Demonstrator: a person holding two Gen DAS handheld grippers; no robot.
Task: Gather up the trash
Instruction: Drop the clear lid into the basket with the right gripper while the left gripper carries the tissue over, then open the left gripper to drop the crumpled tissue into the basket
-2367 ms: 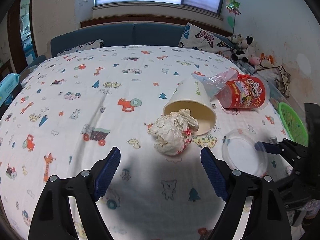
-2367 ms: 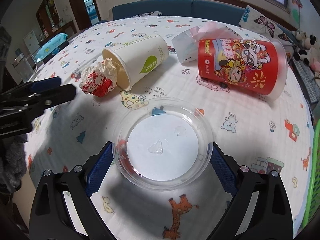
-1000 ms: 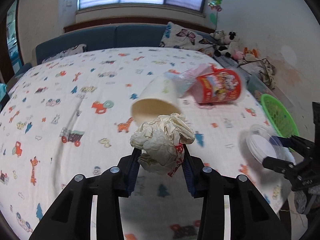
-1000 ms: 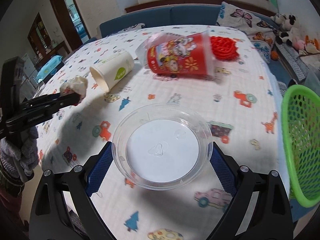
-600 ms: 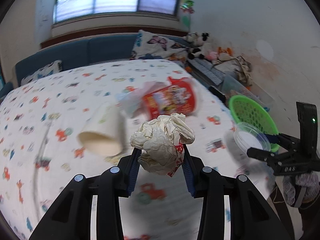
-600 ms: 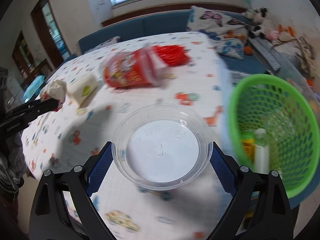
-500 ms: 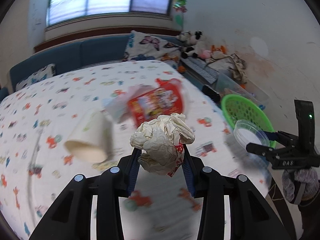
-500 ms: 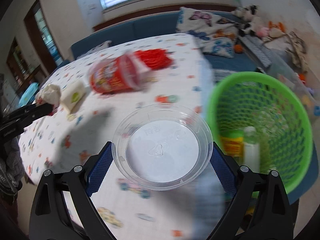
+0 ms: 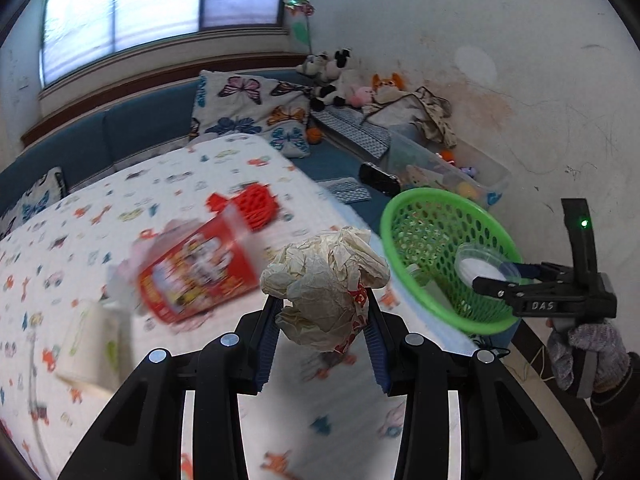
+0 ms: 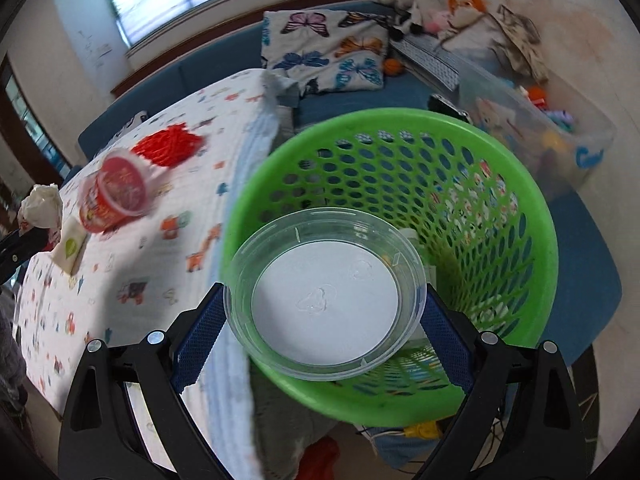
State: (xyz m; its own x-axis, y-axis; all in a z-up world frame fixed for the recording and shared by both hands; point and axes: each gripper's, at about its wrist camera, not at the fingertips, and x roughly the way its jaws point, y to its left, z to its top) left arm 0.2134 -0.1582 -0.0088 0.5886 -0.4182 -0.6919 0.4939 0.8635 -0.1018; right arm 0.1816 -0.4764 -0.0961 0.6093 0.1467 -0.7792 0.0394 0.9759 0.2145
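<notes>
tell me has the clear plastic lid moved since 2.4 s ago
Yes. The clear plastic lid, then lying on the table, is now held in the right gripper over the green basket beside the table.

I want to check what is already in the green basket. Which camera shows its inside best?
The right wrist view: it looks down into the green basket, though the clear lid in the right tongs hides the middle. The left wrist view shows the basket smaller, from the side, beyond the crumpled paper.
</notes>
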